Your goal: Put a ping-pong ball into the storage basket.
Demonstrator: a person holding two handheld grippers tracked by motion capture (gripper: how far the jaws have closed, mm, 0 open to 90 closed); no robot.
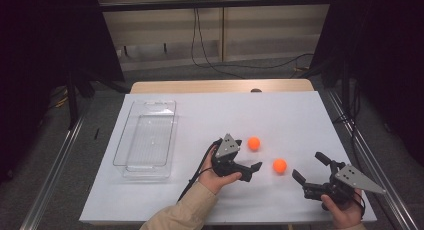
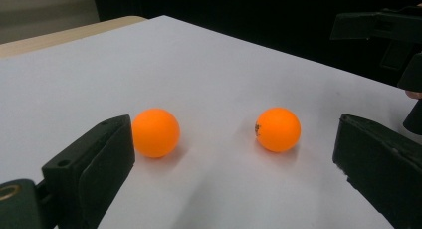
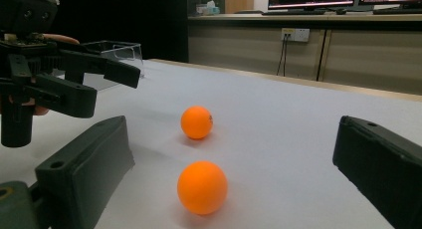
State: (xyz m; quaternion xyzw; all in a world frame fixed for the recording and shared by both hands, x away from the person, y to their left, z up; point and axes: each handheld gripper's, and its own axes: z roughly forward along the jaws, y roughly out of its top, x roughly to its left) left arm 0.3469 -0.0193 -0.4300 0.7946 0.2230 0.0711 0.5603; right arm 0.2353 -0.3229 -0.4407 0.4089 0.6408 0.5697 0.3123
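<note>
Near ball (image 1: 279,165) taken as landmark: far ball (image 1: 254,143) just beyond-left, apart. Left gripper (image 1: 248,165) close at left, jaws spread. Right gripper (image 1: 311,167) at right, jaws spread. Clear tray (image 1: 145,140) well left.

Two small, smooth orange plastic balls lie on the white table sheet, well apart from each other, neither one touched. The farther orange ball (image 1: 254,143) sits just ahead of the left gripper (image 1: 251,170), off the tip of its spread jaws. The nearer orange ball (image 1: 279,165) rests between the two tools, near the left gripper's jaw tips and just beyond the right gripper (image 1: 311,167), whose jaws gape wide toward it.
</note>
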